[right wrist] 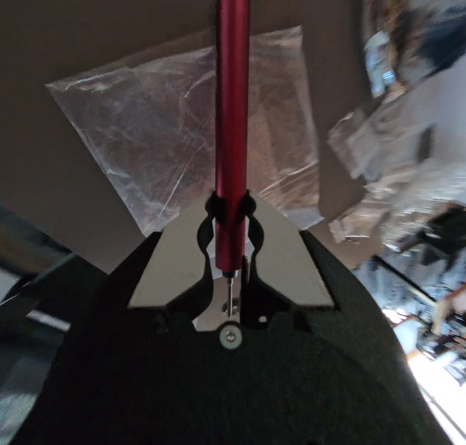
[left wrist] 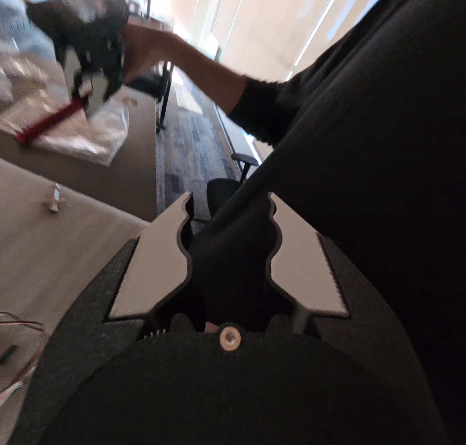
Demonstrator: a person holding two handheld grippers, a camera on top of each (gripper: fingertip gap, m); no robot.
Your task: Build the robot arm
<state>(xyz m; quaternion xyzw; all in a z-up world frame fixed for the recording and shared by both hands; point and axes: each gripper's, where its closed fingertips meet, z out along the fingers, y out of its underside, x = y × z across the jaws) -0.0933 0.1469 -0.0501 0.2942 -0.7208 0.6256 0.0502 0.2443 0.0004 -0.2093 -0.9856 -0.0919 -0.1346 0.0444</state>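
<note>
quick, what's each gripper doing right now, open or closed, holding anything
Left gripper: open, holding nothing, dark clothing behind its fingers.
Right gripper: closed on a red screwdriver, metal tip pointing back toward the camera, above a clear plastic bag.

An office-like workroom: brown worktables [left wrist: 75, 243], wood-plank floor [left wrist: 191, 150], office chair [left wrist: 244, 160], cluttered benches [right wrist: 403, 143].

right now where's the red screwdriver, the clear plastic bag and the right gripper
red screwdriver [right wrist: 232, 105]: right wrist view, middle of its red handle
clear plastic bag [right wrist: 141, 130]: right wrist view, left half of the bag
right gripper [right wrist: 232, 203]: right wrist view, between the fingertips clamping the handle
</note>
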